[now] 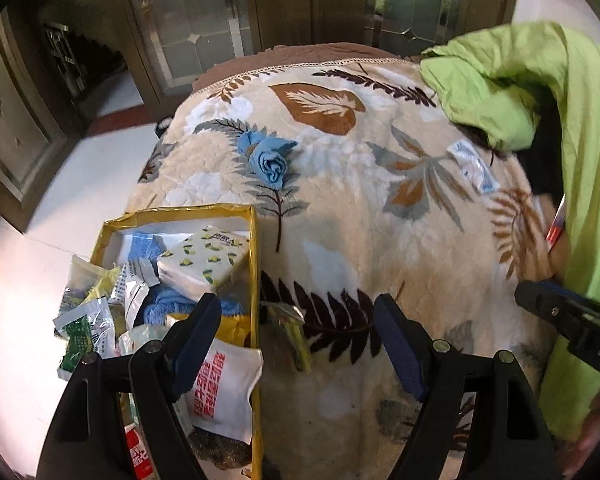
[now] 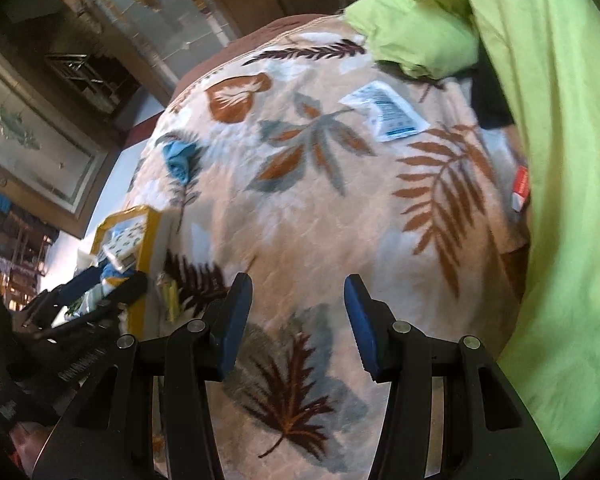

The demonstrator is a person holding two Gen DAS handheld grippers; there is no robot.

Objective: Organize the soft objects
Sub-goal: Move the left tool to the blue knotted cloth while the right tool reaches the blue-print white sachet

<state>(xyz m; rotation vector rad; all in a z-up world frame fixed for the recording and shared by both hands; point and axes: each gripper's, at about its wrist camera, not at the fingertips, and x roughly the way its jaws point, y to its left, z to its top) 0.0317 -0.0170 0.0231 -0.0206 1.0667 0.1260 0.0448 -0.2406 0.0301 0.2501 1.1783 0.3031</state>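
Blue rolled cloth [image 1: 270,158] upper-left-centre on blanket [image 1: 340,220], soft, light; pinch across roll. White packet [image 2: 384,114] upper right looks thin, slippery. Left gripper [image 1: 296,320] wide, right gripper [image 2: 298,300] narrower; both empty.

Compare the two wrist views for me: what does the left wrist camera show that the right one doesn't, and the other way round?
Only the left wrist view shows inside the yellow-rimmed box: a lemon-print tissue pack, fluffy blue cloths, sachets and a white pouch with red lettering.

Only the right wrist view gives the white-and-blue packet large and near, plus the brown leaf under its open hand-held gripper.

Both show the leaf-print blanket, rolled blue cloth, green fabric, and a red-and-white packet at its edge.
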